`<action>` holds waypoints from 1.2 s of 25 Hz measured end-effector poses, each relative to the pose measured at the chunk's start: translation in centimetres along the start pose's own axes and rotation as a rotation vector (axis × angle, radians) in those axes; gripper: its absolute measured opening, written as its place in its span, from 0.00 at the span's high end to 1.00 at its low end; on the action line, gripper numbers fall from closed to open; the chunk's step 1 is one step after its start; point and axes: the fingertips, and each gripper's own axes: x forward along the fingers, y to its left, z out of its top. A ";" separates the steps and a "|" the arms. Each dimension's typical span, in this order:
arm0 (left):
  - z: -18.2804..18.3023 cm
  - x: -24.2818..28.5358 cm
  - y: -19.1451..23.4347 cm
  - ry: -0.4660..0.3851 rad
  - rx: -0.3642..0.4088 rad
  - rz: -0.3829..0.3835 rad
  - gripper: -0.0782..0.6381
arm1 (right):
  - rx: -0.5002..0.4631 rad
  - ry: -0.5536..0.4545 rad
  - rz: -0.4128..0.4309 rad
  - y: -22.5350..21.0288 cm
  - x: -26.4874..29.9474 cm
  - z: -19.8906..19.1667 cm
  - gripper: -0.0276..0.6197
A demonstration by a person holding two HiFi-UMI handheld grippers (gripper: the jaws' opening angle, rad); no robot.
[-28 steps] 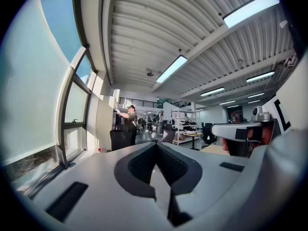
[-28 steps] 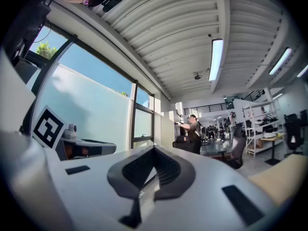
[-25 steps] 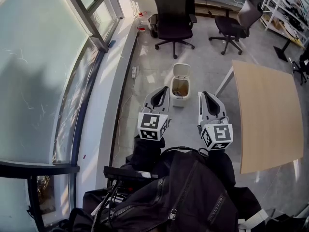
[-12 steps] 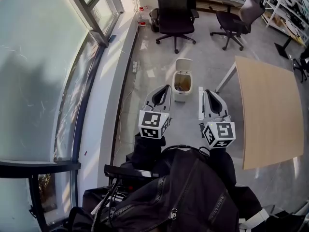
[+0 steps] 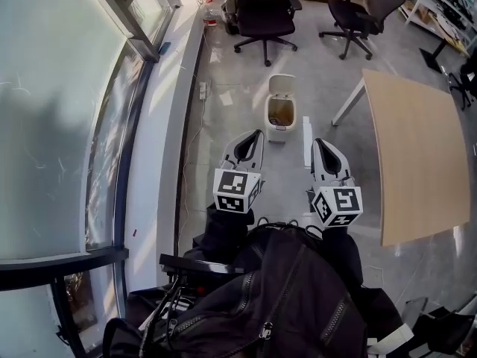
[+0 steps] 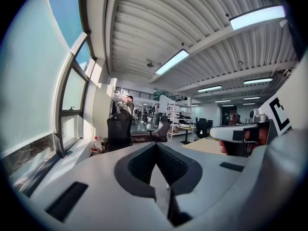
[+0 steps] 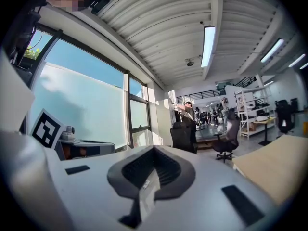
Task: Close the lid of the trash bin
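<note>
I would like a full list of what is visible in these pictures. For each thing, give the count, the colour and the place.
trash bin: one, white, on the floor ahead of both grippers
lid: one, white, standing open at the bin's far side
office chairs: two, black, beyond the bin
table: one, light wood, at the right
power strip: one, white, on the floor near the window
window: one, pale glass in a dark frame, along the left
backpack: one, black, on the person's front
left gripper: one, white, jaws together, empty
right gripper: one, white, jaws together, empty
</note>
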 end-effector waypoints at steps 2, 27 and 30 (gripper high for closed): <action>-0.6 -0.2 0.2 0.006 -0.008 -0.007 0.89 | 0.005 0.014 -0.014 0.1 -0.2 -0.6 0.95; -0.6 11.6 3.7 0.034 0.009 0.055 0.89 | 0.052 0.008 0.053 -8.1 10.8 -1.0 0.95; 0.0 15.7 3.3 0.041 0.008 0.033 0.89 | 0.061 0.003 0.033 -11.3 12.7 -0.4 0.95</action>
